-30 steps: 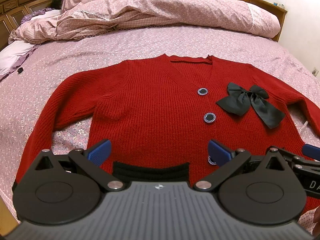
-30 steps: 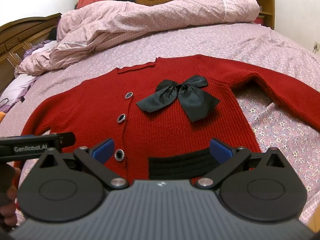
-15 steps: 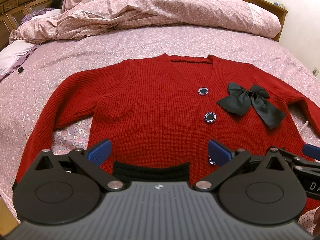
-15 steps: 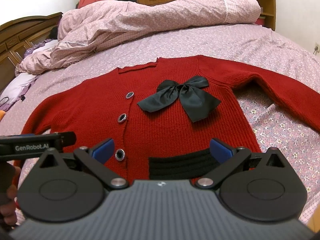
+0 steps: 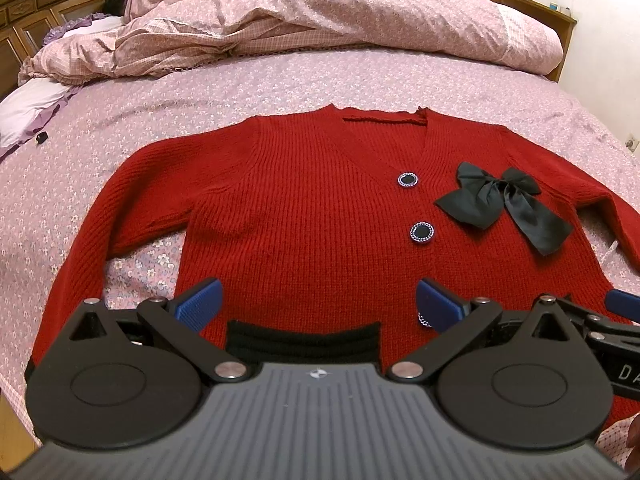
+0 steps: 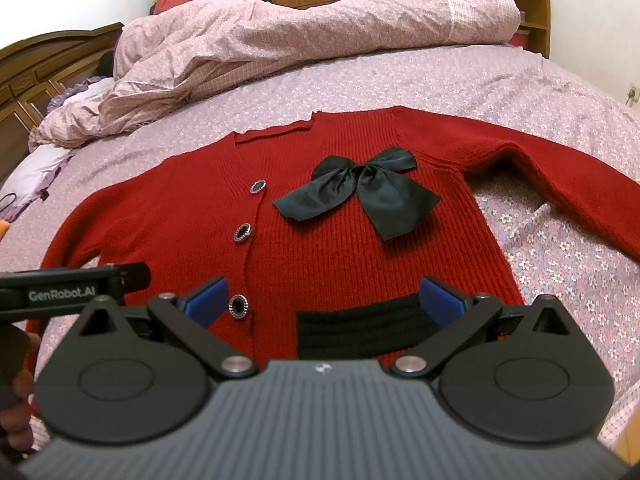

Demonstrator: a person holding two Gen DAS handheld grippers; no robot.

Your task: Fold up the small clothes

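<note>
The left hand-held gripper (image 5: pixel 318 304) hovers with its blue fingers spread wide and nothing between them, over the lower hem of the red cardigan (image 5: pixel 312 216). The right hand-held gripper (image 6: pixel 326 300) is likewise spread wide and empty, above the hem's black band (image 6: pixel 364 326). The cardigan lies flat, front up, on the bed (image 5: pixel 200 104), sleeves out to either side, with a black bow (image 6: pixel 360 194) on its chest beside a row of dark buttons (image 6: pixel 243 233). A rumpled pink duvet (image 6: pixel 304 28) is heaped at the far end of the bed
</note>
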